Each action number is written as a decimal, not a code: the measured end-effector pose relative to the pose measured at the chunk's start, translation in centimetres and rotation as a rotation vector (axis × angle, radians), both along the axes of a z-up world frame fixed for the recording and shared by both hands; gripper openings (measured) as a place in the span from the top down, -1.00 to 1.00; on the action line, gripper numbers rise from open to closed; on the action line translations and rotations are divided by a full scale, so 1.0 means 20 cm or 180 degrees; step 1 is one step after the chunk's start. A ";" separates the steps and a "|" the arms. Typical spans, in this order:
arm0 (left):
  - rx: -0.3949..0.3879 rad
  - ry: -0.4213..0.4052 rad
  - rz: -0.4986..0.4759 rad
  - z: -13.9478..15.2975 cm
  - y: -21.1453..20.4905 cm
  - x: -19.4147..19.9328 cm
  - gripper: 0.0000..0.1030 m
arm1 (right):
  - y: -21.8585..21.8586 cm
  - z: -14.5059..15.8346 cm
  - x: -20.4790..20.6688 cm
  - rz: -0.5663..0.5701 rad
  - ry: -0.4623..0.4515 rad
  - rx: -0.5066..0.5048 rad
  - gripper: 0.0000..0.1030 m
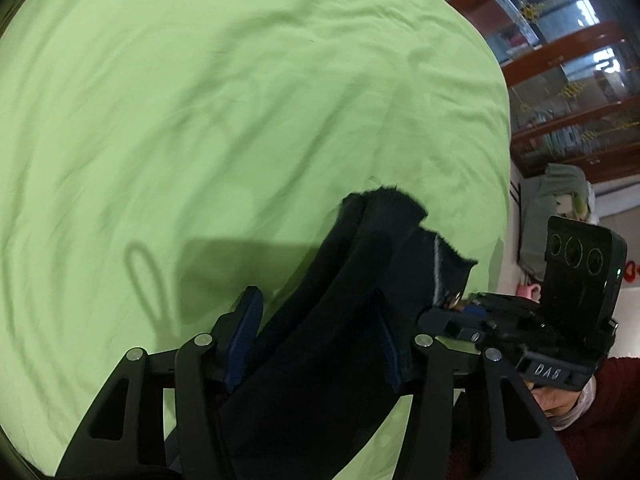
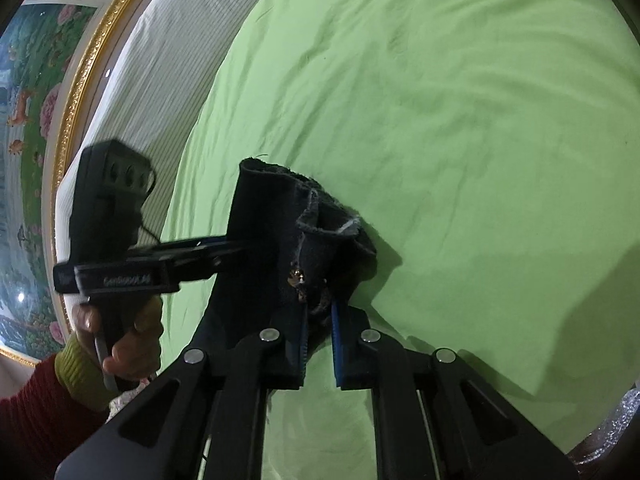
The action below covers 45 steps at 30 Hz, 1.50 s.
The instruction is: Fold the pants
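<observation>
Dark navy pants [image 1: 352, 288] hang lifted above a light green bed sheet [image 1: 200, 120]. In the left wrist view my left gripper [image 1: 320, 340] has its blue pads wide apart with the bunched waist cloth lying between them. My right gripper [image 2: 320, 320] is shut on the waist edge of the pants [image 2: 288, 232] near the zipper. Each gripper shows in the other's view: the right gripper [image 1: 472, 324] at the cloth's right edge, the left gripper [image 2: 224, 248] at its left edge. The legs hang down out of sight.
The green sheet [image 2: 460, 100] covers the bed on all sides. A white striped pillow [image 2: 160, 60] and a gold-framed painting [image 2: 36, 80] lie at the left in the right wrist view. A wooden glass cabinet [image 1: 568, 60] stands beyond the bed's right edge.
</observation>
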<state>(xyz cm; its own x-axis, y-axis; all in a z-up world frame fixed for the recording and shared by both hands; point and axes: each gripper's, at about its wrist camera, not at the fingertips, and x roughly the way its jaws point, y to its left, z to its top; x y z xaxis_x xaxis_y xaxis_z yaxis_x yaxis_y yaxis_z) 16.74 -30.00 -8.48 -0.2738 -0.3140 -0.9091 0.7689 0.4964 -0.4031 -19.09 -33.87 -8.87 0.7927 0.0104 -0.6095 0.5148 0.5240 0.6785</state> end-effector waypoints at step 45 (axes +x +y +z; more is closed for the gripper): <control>-0.0938 -0.0187 0.1415 0.25 1.21 -0.13 0.80 | 0.76 0.25 0.67 0.2243 -0.0230 -0.0551 0.79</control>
<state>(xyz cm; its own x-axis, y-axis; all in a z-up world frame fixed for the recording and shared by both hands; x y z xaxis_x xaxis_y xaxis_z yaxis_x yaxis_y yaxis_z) 14.15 -5.87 -3.57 -0.0078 -0.6322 -0.7747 0.5356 0.6516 -0.5371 -5.64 -18.66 -3.91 0.6715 0.4414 -0.5952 -0.0273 0.8175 0.5754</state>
